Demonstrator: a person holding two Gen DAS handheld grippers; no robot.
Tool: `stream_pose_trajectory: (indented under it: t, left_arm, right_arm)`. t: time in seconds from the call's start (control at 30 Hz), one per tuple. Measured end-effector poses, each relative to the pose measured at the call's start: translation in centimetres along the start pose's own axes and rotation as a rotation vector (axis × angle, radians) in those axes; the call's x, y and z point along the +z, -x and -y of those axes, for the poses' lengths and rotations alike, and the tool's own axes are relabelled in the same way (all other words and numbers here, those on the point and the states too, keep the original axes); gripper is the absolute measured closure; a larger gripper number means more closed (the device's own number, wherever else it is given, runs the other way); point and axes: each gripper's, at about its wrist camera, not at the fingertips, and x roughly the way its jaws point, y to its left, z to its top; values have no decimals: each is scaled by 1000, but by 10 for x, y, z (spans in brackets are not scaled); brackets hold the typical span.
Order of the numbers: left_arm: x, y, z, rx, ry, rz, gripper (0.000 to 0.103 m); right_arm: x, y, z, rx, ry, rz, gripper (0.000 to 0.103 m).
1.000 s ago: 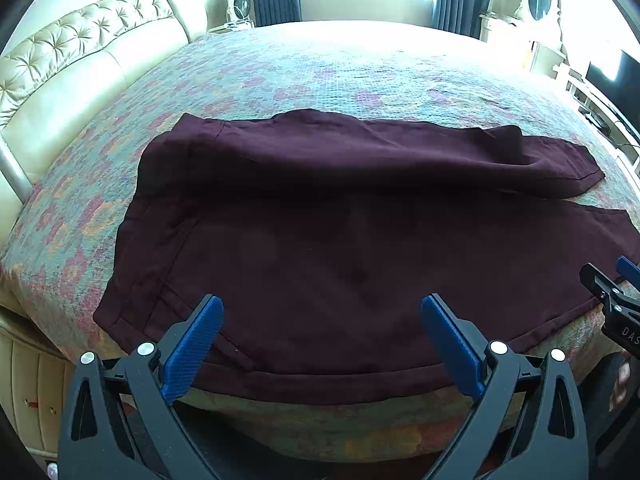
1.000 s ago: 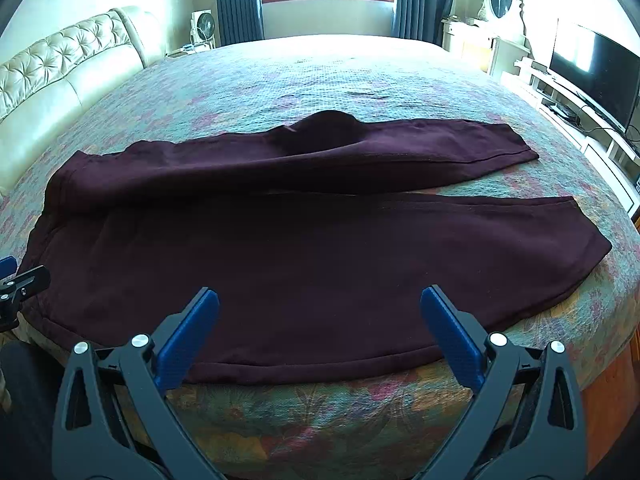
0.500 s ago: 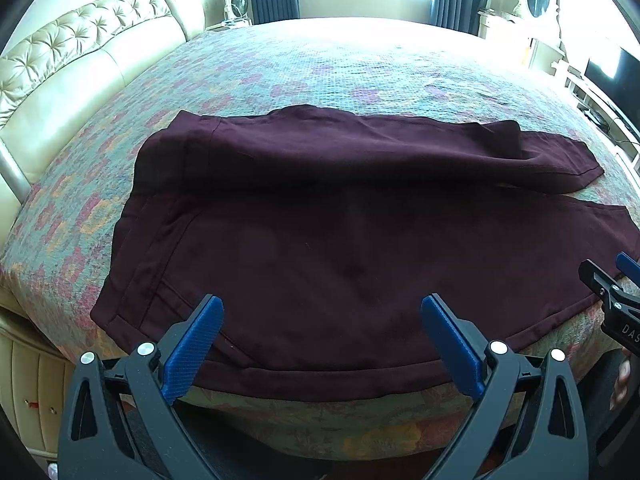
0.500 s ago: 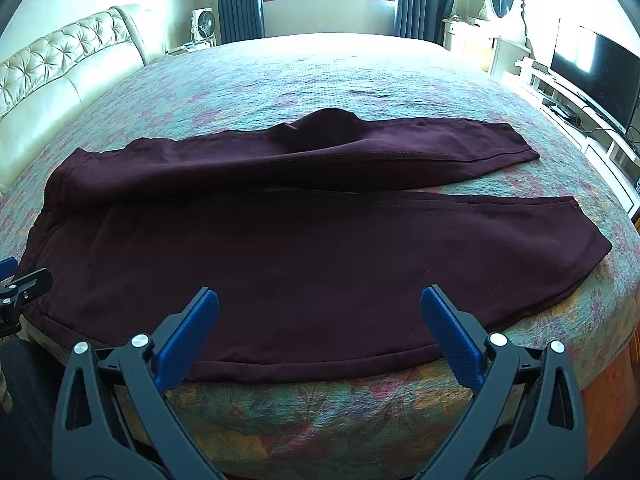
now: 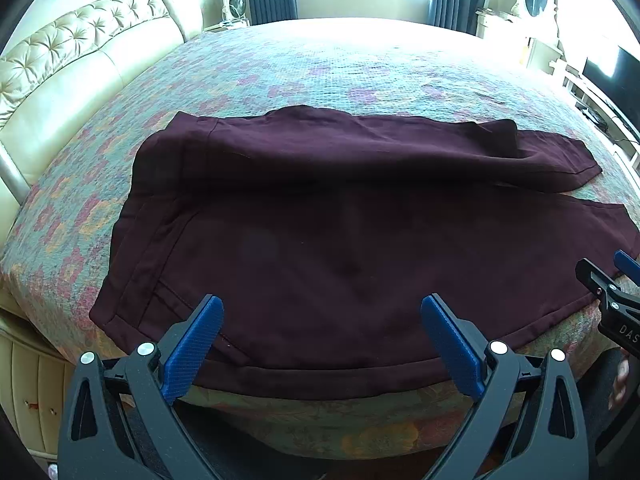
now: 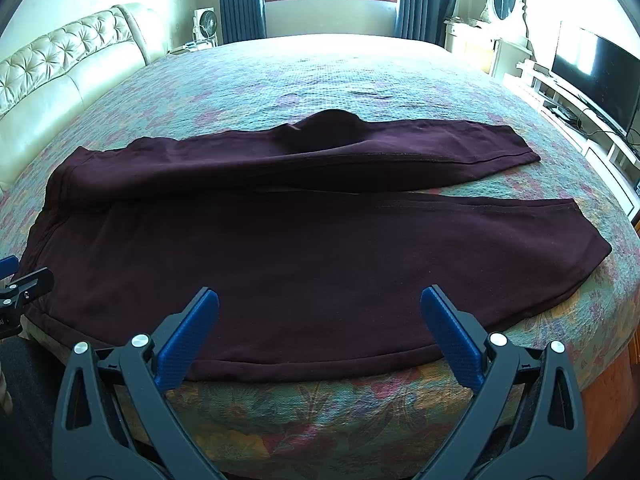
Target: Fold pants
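Left wrist view. Item: maroon pants, spread across the floral bedspread, waistband to the left, far leg partly lapped over the near one. Risk: near hem hangs at the bed edge, so a shallow pinch could catch one layer only, or drag the bedspread up with it. Left gripper: jaws wide apart, holding nothing, hovering above the near edge; contact cannot be told.

Right wrist view. Item: same pants, leg ends to the right. Risk: the raised hump in the far leg may fold in as a crease. Right gripper: jaws wide apart, empty, over the near hem.
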Motion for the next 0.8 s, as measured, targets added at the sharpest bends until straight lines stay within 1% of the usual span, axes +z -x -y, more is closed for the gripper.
stream_pose_trajectory:
  t: [0.8]
  left_arm:
    - [0,-2,4,-8,-2,-8,4]
  right_arm:
    - [-1,-1,-2,1,3,-4,2]
